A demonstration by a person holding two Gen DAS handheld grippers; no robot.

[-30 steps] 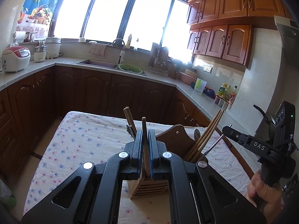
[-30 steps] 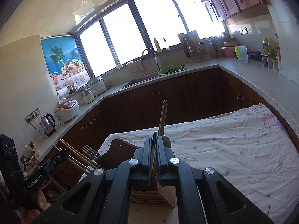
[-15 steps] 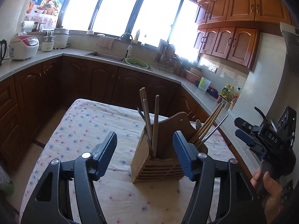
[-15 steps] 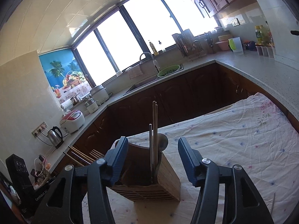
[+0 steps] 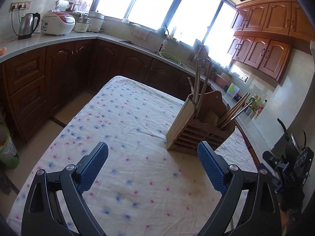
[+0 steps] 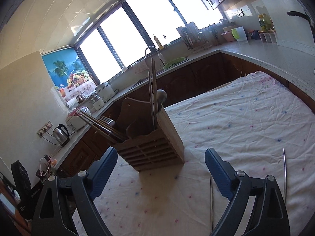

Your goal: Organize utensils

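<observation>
Left wrist view: the left tool (image 5: 152, 163) hangs above a tabletop (image 5: 122, 118) covered by a wrinkled white cloth dotted with small pink and blue flowers. Its two black arms end in ribbed blue pads spread wide apart, with nothing between them. Bare cloth stretches ahead and to the left as far as the table's far edge. To the right of center stands the wooden utensil holder (image 5: 198, 129), a slatted box with a smooth pale side panel and a curved back board. Wooden chopsticks (image 5: 198, 82) rise from its left compartment; more sticks and a metal rod lean out of the right one. At the far right edge, the right tool (image 5: 291, 169) shows as a black body; its pads are out of sight here.

Right wrist view: the right tool (image 6: 160, 165) also stands wide, holding nothing. The utensil holder (image 6: 155, 143) sits just beyond its left pad, with dark-tipped chopsticks fanning left and upright sticks beside a spoon bowl. Two thin metal chopsticks (image 6: 284, 175) lie loose on the cloth, one between the pads, one far right. Open cloth runs right to the table's edge. Dark wood cabinets, pale counters and bright windows ring the room.
</observation>
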